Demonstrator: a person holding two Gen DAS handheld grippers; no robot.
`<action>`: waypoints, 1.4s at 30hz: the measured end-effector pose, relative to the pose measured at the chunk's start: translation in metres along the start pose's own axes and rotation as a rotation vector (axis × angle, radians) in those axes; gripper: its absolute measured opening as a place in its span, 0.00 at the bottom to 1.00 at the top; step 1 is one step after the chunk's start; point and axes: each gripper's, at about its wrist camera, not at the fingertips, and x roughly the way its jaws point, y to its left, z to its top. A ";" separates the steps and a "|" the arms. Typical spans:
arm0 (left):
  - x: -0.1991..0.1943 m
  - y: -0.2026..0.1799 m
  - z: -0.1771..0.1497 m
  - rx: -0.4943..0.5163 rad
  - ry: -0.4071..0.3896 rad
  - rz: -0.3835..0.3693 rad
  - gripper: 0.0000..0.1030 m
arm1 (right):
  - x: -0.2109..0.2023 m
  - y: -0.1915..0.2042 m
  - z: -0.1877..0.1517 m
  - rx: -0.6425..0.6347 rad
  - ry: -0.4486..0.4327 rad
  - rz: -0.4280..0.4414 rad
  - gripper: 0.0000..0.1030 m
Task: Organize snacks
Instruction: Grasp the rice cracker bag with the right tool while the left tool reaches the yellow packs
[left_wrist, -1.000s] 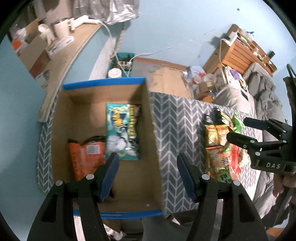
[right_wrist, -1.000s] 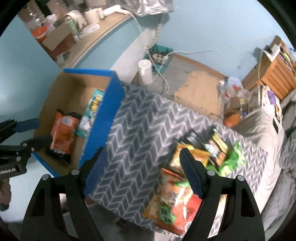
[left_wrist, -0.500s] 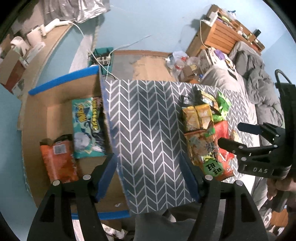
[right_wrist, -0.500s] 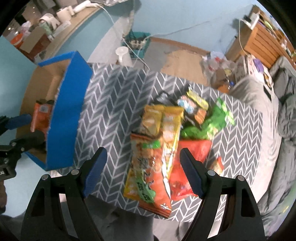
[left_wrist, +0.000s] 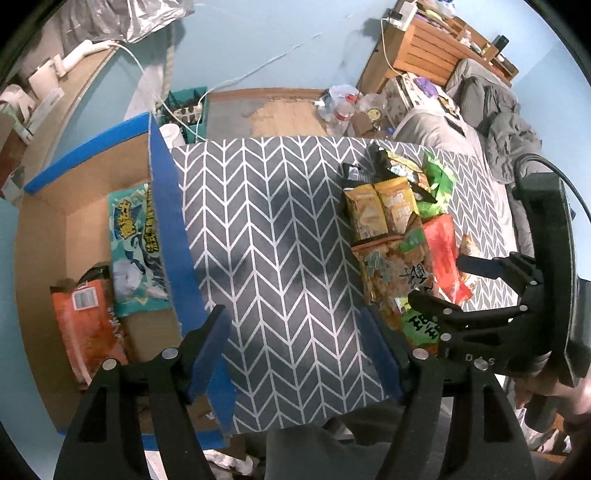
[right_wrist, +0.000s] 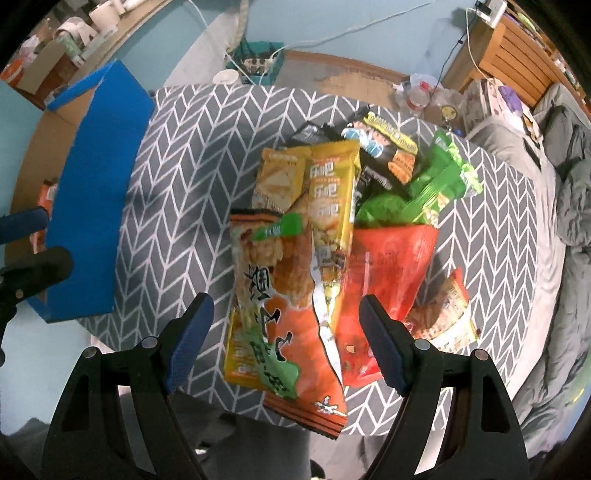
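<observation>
A cardboard box (left_wrist: 92, 147) with blue-taped edges stands at the table's left end, holding a teal snack bag (left_wrist: 133, 236) and an orange-red bag (left_wrist: 88, 317). My left gripper (left_wrist: 293, 317) hangs above the bare grey chevron cloth (left_wrist: 277, 221) beside the box; its jaws are opening with nothing between them. A pile of snacks lies on the right: a big orange bag (right_wrist: 277, 288), yellow bags (right_wrist: 328, 184), a red bag (right_wrist: 388, 258) and green bags (right_wrist: 439, 173). My right gripper (right_wrist: 286, 306) points down over the orange bag, open and clear of it.
A bed with grey bedding (left_wrist: 491, 110) runs along the table's right side. Beyond the table are bottles and clutter (left_wrist: 347, 107) on the floor, a teal basket (right_wrist: 258, 59) with cables, and a wooden shelf unit (left_wrist: 436, 48). A hand (left_wrist: 535, 391) holds the right gripper.
The left gripper has moved from above the box to above the cloth, and its jaws have widened. The right gripper has moved over the snack pile and come lower.
</observation>
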 end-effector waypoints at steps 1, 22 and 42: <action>0.002 0.000 -0.001 0.001 0.003 0.001 0.72 | 0.003 0.001 -0.001 -0.008 0.003 -0.007 0.78; 0.026 -0.013 -0.011 0.004 0.081 0.010 0.72 | 0.041 0.001 -0.022 -0.092 0.007 -0.037 0.47; 0.058 -0.045 0.013 -0.040 0.129 -0.040 0.74 | -0.015 -0.076 -0.013 0.106 -0.107 0.094 0.37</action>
